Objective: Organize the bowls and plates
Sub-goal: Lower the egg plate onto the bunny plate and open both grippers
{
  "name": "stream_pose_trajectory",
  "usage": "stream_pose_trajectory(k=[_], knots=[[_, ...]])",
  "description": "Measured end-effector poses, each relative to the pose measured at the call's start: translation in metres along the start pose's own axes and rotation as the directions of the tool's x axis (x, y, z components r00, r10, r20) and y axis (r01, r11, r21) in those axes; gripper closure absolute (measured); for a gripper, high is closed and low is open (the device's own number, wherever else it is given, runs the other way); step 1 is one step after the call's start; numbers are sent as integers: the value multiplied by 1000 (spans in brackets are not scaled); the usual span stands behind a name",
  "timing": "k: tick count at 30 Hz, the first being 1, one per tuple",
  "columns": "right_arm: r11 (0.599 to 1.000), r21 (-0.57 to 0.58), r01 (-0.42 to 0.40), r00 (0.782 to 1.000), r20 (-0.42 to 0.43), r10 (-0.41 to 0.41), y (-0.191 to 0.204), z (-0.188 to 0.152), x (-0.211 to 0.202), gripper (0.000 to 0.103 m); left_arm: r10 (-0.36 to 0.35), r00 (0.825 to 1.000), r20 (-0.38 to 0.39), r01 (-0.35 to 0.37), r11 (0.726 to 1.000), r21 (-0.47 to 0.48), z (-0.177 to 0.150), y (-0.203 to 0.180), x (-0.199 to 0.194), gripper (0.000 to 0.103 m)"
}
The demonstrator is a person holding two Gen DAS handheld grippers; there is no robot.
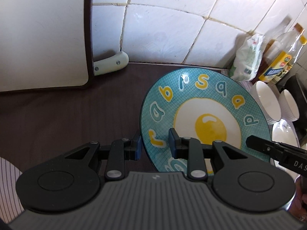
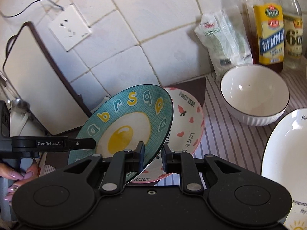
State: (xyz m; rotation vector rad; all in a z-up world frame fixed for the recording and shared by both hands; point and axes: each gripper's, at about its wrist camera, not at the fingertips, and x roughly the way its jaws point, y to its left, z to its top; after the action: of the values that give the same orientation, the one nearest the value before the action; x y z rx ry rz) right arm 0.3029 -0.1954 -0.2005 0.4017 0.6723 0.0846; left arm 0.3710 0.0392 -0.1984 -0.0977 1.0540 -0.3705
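Note:
A teal plate [image 1: 207, 111] with a fried-egg picture and yellow letters is held tilted off the dark counter [image 1: 76, 111]. My left gripper [image 1: 155, 145] is shut on its near left rim. My right gripper [image 2: 153, 158] is shut on the lower right rim of the same teal plate [image 2: 130, 122]. Just behind and under it lies a pink-rimmed bowl [image 2: 188, 126] with hearts. A white ribbed bowl [image 2: 255, 99] and a large white plate [image 2: 284, 153] sit to the right on a striped mat [image 2: 220, 134]. The right gripper [image 1: 257, 143] shows at the plate's right edge.
A white cutting board [image 1: 42, 34] leans on the tiled wall at the left, with a knife handle [image 1: 111, 63] behind it. Bottles [image 2: 268, 32] and a bag [image 2: 224, 44] stand at the back right. A wall socket [image 2: 69, 26] is above. A hand [image 2: 19, 174] grips the left tool.

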Motion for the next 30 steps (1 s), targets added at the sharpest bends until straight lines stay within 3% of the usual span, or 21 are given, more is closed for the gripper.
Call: stream_pose_trajectory(k=[19, 24, 30], knots=[[990, 41, 138, 986, -104, -133, -5, 11, 26, 79, 30, 996, -87, -27, 999, 38, 17, -14, 30, 77], [973, -14, 230, 964, -137, -230, 12, 19, 29, 73, 27, 997, -75, -25, 999, 34, 17, -11, 31, 77], [924, -143, 353, 920, -126, -371, 36, 18, 34, 62, 7, 996, -88, -5, 1000, 23, 14, -8, 33, 78]])
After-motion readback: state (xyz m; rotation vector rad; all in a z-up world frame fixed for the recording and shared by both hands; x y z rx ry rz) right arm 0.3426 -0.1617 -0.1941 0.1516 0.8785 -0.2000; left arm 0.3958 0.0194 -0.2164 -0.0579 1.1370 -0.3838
